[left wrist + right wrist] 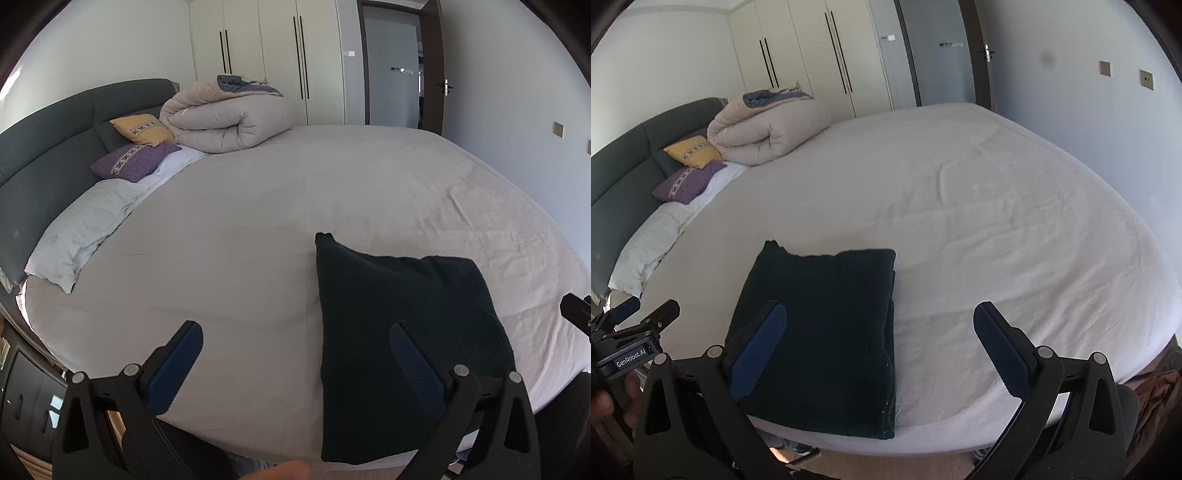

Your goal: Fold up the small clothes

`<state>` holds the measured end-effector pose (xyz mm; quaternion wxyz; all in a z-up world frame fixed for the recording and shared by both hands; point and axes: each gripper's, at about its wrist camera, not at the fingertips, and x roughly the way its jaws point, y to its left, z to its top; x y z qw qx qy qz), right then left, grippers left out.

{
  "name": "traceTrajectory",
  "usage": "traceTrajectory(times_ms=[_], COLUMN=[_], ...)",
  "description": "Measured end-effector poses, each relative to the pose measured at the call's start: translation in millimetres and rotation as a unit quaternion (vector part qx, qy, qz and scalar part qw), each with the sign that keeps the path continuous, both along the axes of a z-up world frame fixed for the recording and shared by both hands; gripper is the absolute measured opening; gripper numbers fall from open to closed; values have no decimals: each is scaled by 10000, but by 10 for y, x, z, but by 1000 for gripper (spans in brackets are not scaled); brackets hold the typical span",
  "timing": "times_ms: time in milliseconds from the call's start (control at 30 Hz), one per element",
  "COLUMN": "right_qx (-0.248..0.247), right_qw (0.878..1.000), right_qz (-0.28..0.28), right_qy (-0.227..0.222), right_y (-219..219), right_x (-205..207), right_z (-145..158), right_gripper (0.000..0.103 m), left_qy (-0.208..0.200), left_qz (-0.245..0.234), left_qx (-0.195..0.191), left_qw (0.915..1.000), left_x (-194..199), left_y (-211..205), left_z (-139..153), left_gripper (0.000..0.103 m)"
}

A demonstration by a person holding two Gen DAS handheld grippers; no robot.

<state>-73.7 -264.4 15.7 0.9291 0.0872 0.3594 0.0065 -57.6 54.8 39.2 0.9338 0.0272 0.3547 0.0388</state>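
a dark green garment (820,332) lies folded into a neat rectangle at the near edge of the bed (997,221), so folding looks mostly done. the left gripper (295,365) and right gripper (879,347) both hover above it, fingers apart, holding nothing.

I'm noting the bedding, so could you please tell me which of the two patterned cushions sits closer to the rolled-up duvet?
The yellow cushion: it leans beside the rolled duvet, while the purple cushion lies farther from it.
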Motion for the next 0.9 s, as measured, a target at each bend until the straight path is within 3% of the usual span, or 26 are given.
traceTrajectory(times_ms=[267, 900], right_qx=[-284, -438], right_qw=[9988, 9968], right_qz=[156, 270], right_qy=[363, 618], right_y=[233, 422], right_x=[52, 121], right_z=[-262, -360], right_gripper=[103, 103], left_qy=[306, 474], left_qz=[-116, -29], left_qx=[-84, -123], left_qw=[9994, 9988], left_x=[37, 91], left_y=[-45, -11], left_z=[-157, -274], left_gripper=[103, 103])
